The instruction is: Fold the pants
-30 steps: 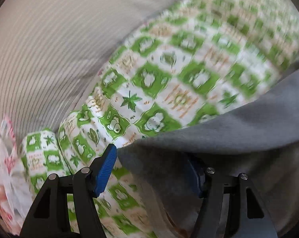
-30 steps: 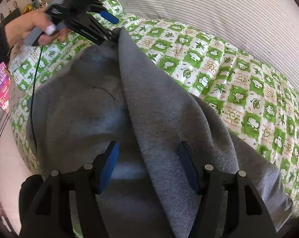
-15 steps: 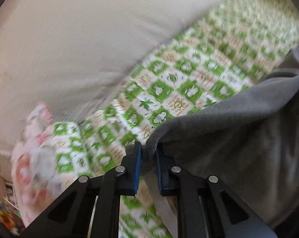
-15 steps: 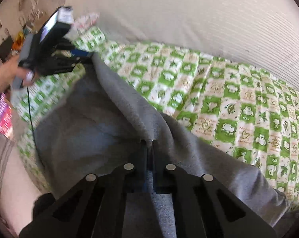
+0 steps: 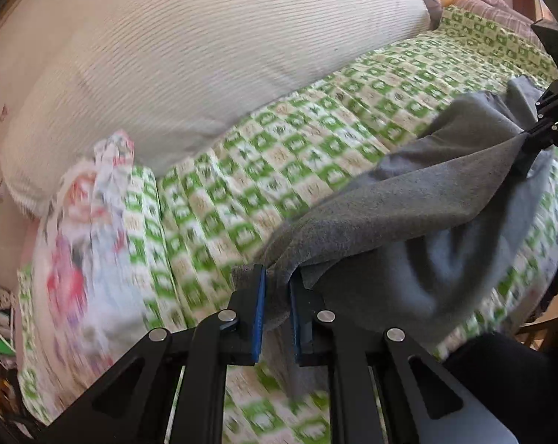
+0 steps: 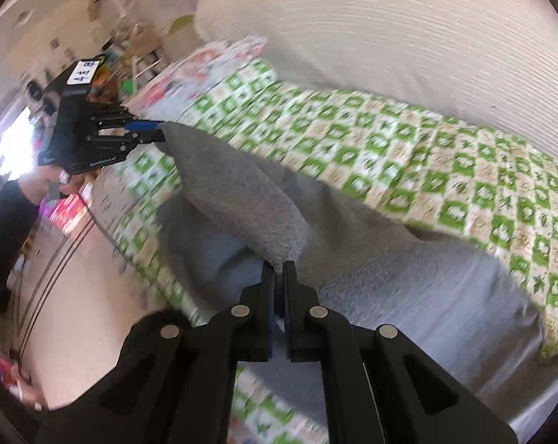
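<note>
A big cream ribbed cushion [image 5: 190, 66] backs the bed's green-and-white checked cover [image 5: 315, 148]. Grey fleece pants [image 5: 419, 199] hang above it, stretched between both tools. Left hand-held gripper [image 5: 277, 288] is pinched onto one edge; right hand-held gripper [image 6: 278, 277] is clamped tight on the other.

Green-checked bed [image 5: 301, 170] bears grey pants [image 6: 408, 277] and a white bolster [image 5: 190, 59].

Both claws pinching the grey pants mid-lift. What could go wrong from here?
1. The left claw bites only a thin corner of the grey pants; it could slip out.
2. Fabric sags between it and the right claw; the fold may land uneven.
3. The lower part drapes over the bedspread edge and may drag.
</note>
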`<state>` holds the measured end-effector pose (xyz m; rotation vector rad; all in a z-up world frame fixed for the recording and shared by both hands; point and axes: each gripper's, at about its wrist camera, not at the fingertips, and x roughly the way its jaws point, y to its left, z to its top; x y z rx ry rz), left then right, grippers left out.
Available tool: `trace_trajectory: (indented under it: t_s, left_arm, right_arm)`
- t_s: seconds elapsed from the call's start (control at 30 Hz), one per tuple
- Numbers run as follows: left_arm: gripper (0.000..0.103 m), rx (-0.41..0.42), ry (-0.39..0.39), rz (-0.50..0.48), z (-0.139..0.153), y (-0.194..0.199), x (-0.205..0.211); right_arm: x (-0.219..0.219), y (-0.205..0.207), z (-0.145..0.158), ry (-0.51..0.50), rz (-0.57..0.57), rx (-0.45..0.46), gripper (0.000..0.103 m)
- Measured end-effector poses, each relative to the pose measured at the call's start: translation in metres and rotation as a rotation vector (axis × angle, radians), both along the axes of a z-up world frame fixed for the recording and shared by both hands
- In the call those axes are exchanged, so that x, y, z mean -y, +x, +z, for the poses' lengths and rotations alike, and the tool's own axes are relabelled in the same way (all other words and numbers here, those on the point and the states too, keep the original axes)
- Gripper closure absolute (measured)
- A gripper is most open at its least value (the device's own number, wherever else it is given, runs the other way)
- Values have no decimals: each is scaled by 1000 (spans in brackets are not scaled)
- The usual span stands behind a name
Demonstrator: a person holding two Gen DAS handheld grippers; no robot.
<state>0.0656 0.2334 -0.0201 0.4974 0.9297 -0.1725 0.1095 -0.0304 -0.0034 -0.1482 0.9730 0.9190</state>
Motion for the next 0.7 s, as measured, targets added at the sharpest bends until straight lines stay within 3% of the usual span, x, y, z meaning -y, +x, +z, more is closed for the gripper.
trace_trajectory:
  t_s: [0.3,0.7]
  left_arm:
    - [93,-47,-99,105,-38,-38,-26]
    - [93,-89,-251,222,-85,-56,-45]
  right_arm:
    - [-17,-45,-25,-40,118,-48,98]
    - [-39,-54,-74,-114,114,-139,98]
